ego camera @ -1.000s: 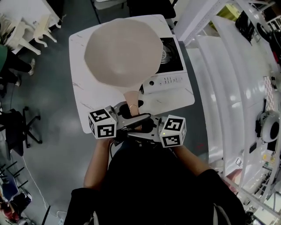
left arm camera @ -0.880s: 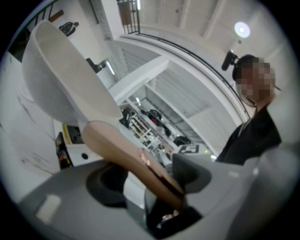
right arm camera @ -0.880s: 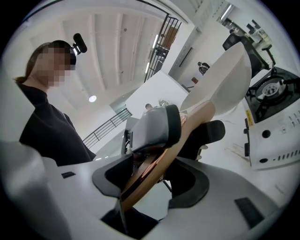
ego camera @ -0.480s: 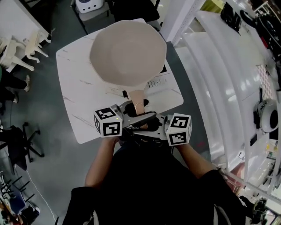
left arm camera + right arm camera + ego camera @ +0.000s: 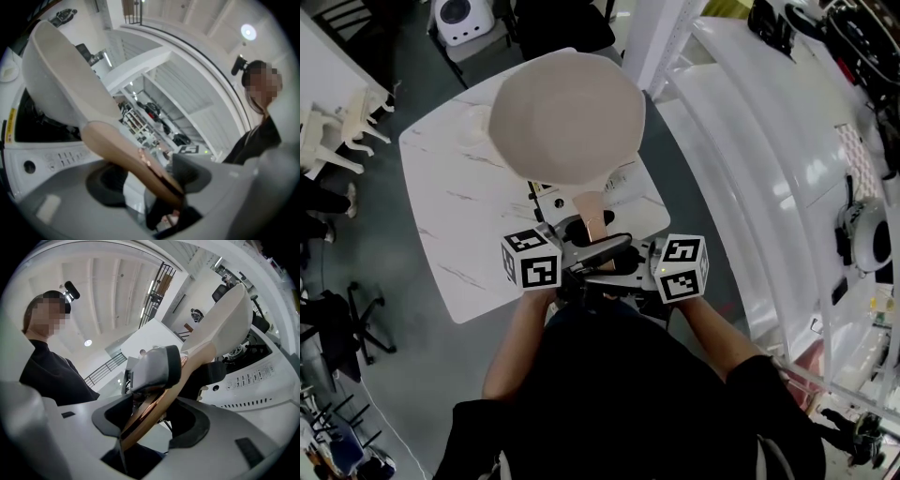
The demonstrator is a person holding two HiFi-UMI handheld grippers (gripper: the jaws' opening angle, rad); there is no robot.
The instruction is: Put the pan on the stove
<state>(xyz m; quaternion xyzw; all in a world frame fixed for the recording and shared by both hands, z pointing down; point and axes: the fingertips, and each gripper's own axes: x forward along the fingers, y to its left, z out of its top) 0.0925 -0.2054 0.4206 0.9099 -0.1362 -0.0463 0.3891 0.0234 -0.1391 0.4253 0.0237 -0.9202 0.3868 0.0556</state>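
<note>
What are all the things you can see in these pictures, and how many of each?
pan: one, cream with a tan handle, held in the air over the stove
stove: one, white with a black top, on the table, mostly hidden under the pan
table: one, white marbled, on the grey floor
white chairs: a few, exact count unclear, far left
office chair: one, black, lower left
small machine: one, white, on the floor at the top
curved structure: one, white, right side
left gripper: one, grey with a marker cube, clamped on the pan's handle
right gripper: one, grey with a marker cube, clamped on the same handle
</note>
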